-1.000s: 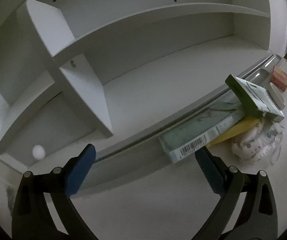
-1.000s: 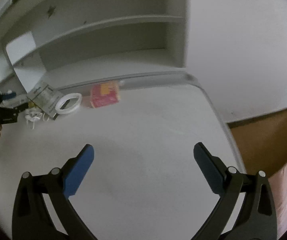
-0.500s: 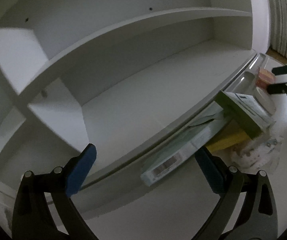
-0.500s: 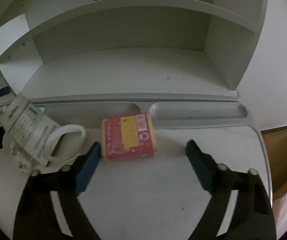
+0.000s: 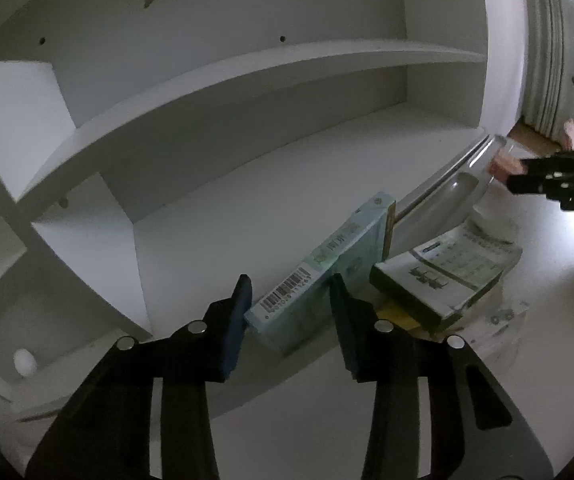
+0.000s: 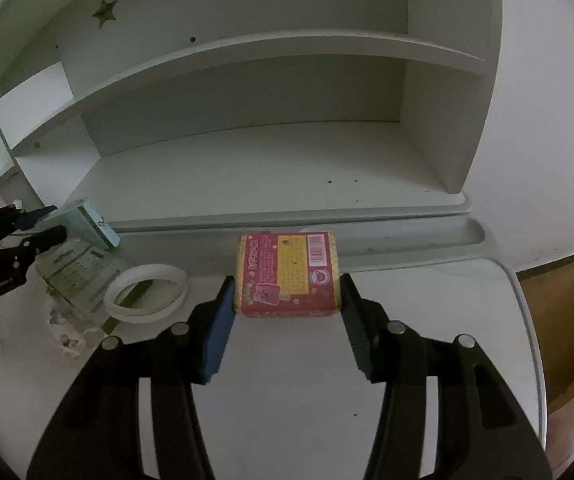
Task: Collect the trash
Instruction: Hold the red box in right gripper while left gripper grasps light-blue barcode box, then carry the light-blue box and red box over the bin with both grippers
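My left gripper (image 5: 289,292) is shut on the near end of a long pale teal box (image 5: 327,264) with a barcode, which leans on the desk's back ledge. Beside it lies a green-and-white printed box (image 5: 447,276) on a yellow item and a crumpled white wrapper (image 5: 499,320). My right gripper (image 6: 287,292) is shut on a red and yellow snack box (image 6: 289,276) on the white desk (image 6: 287,400). The left gripper and teal box also show in the right wrist view (image 6: 91,224).
A white shelf unit (image 6: 247,168) with a star cut-out stands behind the desk. A white tape ring (image 6: 147,292) lies left of the snack box. A small white ball (image 5: 25,362) sits in a lower left cubby. Wooden floor (image 6: 567,320) is beyond the desk's right edge.
Both grippers moved forward and closed: the left on the teal box, the right on the snack box. Both were open a second ago.
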Motion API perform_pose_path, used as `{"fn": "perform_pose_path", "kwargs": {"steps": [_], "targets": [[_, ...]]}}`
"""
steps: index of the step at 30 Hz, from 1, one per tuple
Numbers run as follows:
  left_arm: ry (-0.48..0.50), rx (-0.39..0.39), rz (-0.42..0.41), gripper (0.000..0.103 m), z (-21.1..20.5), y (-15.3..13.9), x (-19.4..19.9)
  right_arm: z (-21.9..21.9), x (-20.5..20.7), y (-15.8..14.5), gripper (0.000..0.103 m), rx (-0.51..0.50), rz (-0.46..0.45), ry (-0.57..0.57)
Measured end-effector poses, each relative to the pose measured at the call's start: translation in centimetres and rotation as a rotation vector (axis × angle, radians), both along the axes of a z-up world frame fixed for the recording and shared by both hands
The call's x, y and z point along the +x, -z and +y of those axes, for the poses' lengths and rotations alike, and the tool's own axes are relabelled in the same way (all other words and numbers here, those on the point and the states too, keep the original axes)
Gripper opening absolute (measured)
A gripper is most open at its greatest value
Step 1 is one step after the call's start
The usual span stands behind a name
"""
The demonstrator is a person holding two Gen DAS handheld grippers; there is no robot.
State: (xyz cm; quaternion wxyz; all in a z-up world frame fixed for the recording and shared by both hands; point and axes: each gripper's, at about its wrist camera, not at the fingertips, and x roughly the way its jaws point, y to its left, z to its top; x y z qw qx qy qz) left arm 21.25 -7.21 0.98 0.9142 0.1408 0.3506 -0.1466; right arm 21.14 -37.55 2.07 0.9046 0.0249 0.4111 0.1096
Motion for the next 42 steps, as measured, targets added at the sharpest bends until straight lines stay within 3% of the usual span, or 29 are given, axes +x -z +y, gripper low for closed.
{"fn": "perform_pose_path", "kwargs": {"steps": [5,9,17,19,21,25,32,42], "targets": [[0.019,0.012,0.005,0.038,-0.9,-0.5,-0.7,-0.1,-0.1,0.0,0.051,0.002,-0.001,-0.002],[0.123,0.036,0.093,0.037,-2.1,1.0,0.7,0.4,0.3,0.2,0.051,0.003,0.004,-0.004],[0.243,0.046,0.086,0.026,-4.2,1.0,1.5,0.8,0.3,0.6,0.051,0.004,0.009,-0.01],[0.237,0.033,0.068,0.024,-4.3,0.7,1.2,0.9,0.3,0.7,0.051,0.002,0.009,-0.012],[0.204,0.039,0.024,0.01,-4.3,0.1,0.9,1.0,0.1,0.6,0.051,-0.001,0.002,-0.015],[0.138,-0.061,0.021,0.01,-2.4,-1.4,1.1,1.1,-0.3,0.2,0.051,-0.021,-0.019,-0.022],[0.09,-0.079,0.017,0.01,-2.1,-2.9,-0.9,0.3,-1.6,-0.9,0.051,0.01,-0.026,0.002],[0.018,-0.102,0.081,0.01,-3.6,-3.5,-7.6,-1.0,-7.9,-0.9,0.051,0.074,0.01,0.021]]}}
